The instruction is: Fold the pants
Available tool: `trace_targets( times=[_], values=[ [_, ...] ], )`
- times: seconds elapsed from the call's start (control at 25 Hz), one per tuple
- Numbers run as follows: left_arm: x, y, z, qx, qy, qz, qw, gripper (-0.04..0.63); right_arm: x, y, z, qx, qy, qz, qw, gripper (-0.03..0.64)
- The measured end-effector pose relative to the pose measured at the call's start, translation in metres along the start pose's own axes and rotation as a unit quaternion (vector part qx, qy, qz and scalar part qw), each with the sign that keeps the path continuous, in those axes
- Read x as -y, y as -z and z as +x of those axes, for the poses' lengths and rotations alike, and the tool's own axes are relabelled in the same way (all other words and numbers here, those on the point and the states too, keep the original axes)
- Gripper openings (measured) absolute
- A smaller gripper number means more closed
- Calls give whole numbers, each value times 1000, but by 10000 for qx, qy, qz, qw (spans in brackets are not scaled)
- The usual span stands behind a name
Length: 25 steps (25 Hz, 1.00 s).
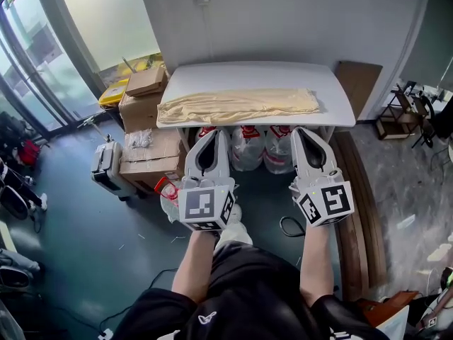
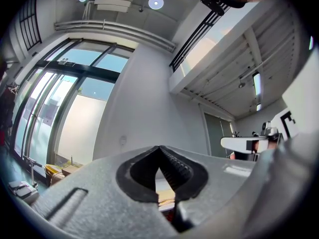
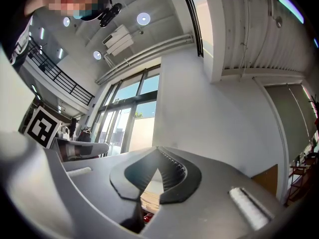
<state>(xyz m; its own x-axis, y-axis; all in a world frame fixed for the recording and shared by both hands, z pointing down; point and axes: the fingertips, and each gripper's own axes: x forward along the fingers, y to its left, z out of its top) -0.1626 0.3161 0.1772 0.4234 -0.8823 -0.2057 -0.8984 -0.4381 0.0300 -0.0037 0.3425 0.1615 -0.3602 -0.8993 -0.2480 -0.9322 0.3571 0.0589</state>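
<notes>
The cream pants [image 1: 241, 106] lie stretched flat along the near edge of the white table [image 1: 333, 83], untouched by either tool. Only the head view shows them whole. Each gripper view catches just a sliver of pale cloth through the opening below its meeting tips. In the head view the left gripper [image 1: 218, 133] and the right gripper [image 1: 301, 130] are side by side just short of the table's front edge, over the plastic bags [image 1: 248, 147] stored beneath it. Their own views settle the claws: the left gripper [image 2: 159, 147] and the right gripper [image 3: 158, 148] both have their jaw tips pressed together with nothing between them. Cardboard boxes [image 1: 145, 112] are stacked left of the table. The gripper views alone show the tall windows [image 2: 45, 108] and ceiling lamps [image 3: 143, 18].
</notes>
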Motion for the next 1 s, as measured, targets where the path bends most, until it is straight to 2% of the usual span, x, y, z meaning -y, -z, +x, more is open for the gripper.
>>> trace_targets(
  times=[0.28, 0.52, 0.72, 1.0],
  values=[
    [-28, 13, 46, 175, -98, -86, 9998, 3, 22, 13, 49, 59, -78, -234, 9997, 5],
    [-75, 36, 103, 93, -270, -80, 9996, 3, 43, 47, 119, -16, -125, -82, 9999, 5],
    [-122, 63, 162, -187, -392, -155, 9989, 3, 53, 86, 193, -264, -250, 129, 9993, 5],
    [-182, 101, 259, -621, -346, -242, 9972, 3, 84, 139, 299, -587, -122, 419, 9973, 5]
  ],
)
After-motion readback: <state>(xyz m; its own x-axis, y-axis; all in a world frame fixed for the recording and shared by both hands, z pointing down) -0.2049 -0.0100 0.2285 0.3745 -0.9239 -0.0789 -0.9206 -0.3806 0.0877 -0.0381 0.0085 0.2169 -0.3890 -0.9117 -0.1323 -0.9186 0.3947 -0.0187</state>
